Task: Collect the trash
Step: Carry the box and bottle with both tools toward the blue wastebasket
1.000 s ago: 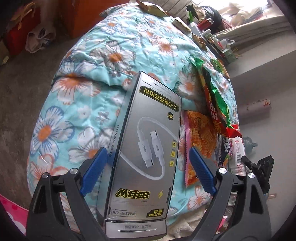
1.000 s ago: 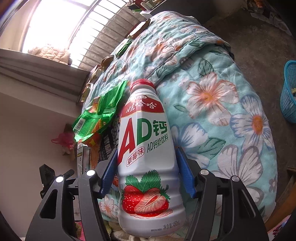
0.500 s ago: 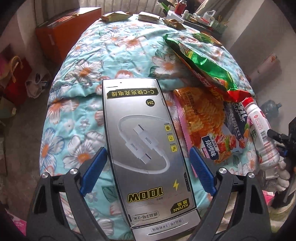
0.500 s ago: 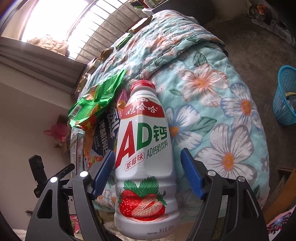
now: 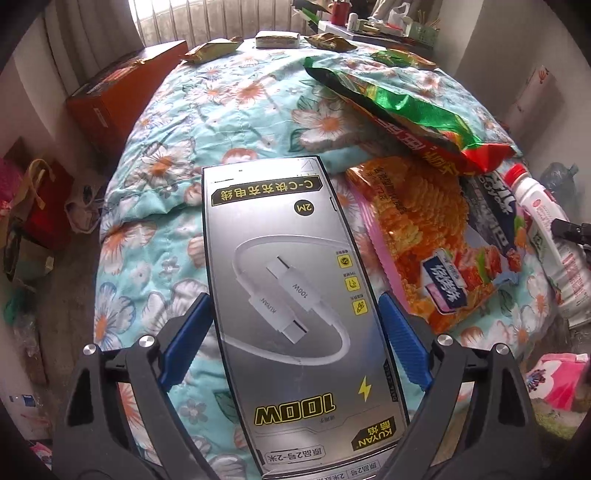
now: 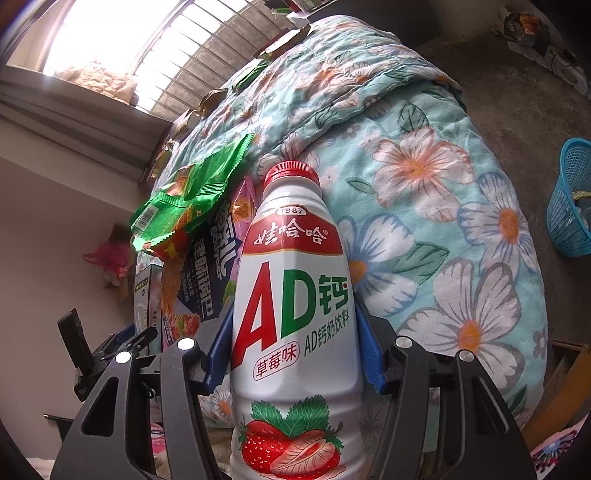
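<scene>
My left gripper (image 5: 293,325) is shut on a grey charging-cable box (image 5: 291,295), held above a flowered quilt (image 5: 229,122). My right gripper (image 6: 293,339) is shut on a white AD strawberry milk bottle (image 6: 291,295) with a red cap; the bottle also shows in the left wrist view (image 5: 543,236). On the quilt lie an orange noodle packet (image 5: 421,236), a green snack bag (image 5: 406,110) and a dark blue packet (image 6: 210,266). Several small wrappers (image 5: 210,51) lie at the quilt's far end.
A blue plastic basket (image 6: 570,206) stands on the floor at the right. An orange box (image 5: 125,92) stands left of the bed, with bags (image 5: 40,203) on the floor near it. A cluttered table (image 5: 373,26) and a window lie beyond.
The left gripper has swung round and levelled, so the box now lies straighter over the quilt. The right gripper's jaws opened a little half a second ago and are now tight on the bottle again.
</scene>
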{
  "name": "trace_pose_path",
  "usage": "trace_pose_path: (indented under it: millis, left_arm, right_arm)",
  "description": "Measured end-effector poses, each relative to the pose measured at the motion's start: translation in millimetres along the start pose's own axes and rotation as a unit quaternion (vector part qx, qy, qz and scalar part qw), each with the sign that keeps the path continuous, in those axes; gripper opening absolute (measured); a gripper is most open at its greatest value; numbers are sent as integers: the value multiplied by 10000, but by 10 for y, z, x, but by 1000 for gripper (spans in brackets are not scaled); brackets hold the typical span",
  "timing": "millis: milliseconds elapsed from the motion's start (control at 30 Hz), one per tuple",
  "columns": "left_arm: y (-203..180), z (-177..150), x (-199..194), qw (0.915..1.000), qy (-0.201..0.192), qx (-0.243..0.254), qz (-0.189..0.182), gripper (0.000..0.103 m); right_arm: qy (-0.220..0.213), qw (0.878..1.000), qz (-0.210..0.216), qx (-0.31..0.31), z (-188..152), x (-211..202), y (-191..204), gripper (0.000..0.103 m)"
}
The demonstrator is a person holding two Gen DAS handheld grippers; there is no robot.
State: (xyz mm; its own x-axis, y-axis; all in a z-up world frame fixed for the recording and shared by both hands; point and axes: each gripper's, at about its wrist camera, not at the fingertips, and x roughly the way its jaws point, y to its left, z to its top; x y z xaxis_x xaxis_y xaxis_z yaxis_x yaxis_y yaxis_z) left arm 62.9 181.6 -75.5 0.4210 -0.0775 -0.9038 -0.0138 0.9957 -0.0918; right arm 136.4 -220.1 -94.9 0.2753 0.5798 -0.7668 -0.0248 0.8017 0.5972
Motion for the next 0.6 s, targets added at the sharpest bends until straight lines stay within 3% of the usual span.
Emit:
trace_pose_path:
  millis: [67, 233, 400, 600]
  left_arm:
    - [-26, -41, -4, 9992, 193, 28, -351, 86]
    - [-112, -102, 8, 9988, 205, 344, 270, 87]
    - [-167, -78, 53, 9975, 177, 445, 515, 87]
    - [-204, -65, 126, 9963, 217, 493, 676, 87]
  right_arm:
    - [52, 10000, 16, 23, -69, -21, 9, 57]
    - [179, 9994, -210, -215, -158, -22, 96, 58]
    - [176, 9968, -548, -558, -137, -30, 209, 67]
    - [274, 9928, -800, -849, -53, 10, 297, 68]
